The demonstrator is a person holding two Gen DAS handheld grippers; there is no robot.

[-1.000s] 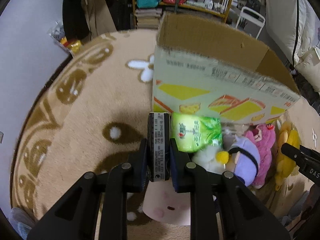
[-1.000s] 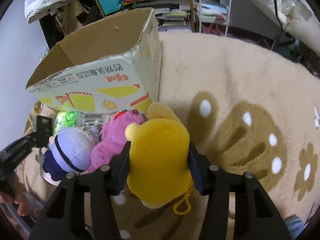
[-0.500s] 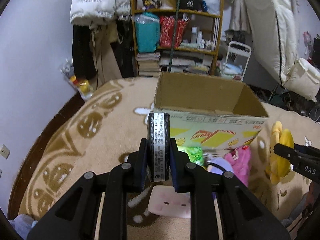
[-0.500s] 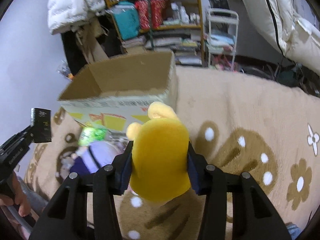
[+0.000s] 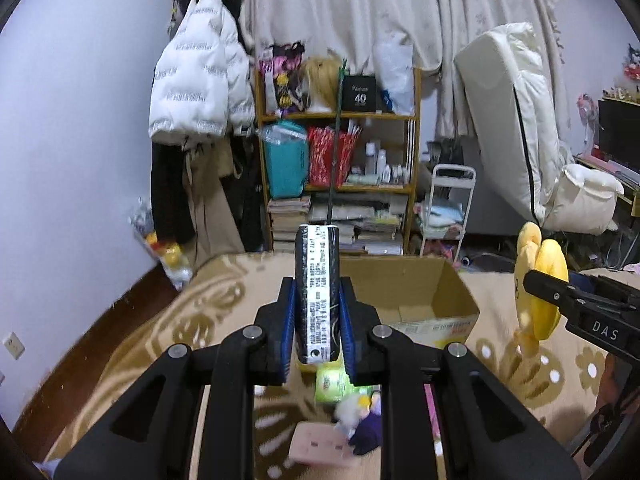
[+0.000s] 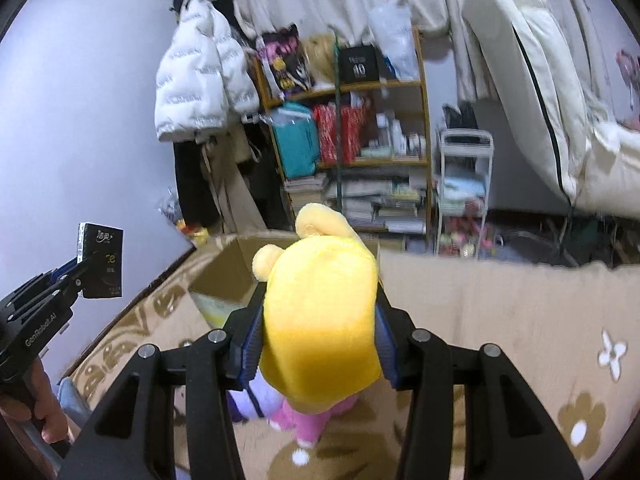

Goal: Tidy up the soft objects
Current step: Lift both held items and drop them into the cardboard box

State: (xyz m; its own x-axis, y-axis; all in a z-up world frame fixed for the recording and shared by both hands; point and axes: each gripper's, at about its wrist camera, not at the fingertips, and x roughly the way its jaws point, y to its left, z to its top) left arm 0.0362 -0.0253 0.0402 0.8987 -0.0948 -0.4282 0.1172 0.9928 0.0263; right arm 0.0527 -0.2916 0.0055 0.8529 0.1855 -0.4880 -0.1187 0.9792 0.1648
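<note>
My left gripper [image 5: 317, 312] is shut on a black tissue pack [image 5: 316, 292] and holds it high above the rug; the pack also shows in the right wrist view [image 6: 100, 260]. My right gripper [image 6: 320, 320] is shut on a yellow plush toy [image 6: 320, 312], lifted in the air; the toy also shows in the left wrist view [image 5: 540, 288]. An open cardboard box [image 5: 420, 300] stands on the rug behind both. On the rug lie a green pack [image 5: 330, 384], a purple plush [image 5: 366, 428], a pink plush [image 6: 312, 420] and a pink flat item [image 5: 320, 446].
A beige patterned rug [image 6: 500, 320] covers the floor. A cluttered wooden shelf [image 5: 340, 168], a hanging white jacket [image 5: 196, 80], a small white cart [image 5: 448, 208] and a leaning mattress [image 5: 516, 120] stand at the back wall.
Both grippers have risen with their loads and tilted up. The box and floor items have dropped low in both views, and the back wall has come into sight.
</note>
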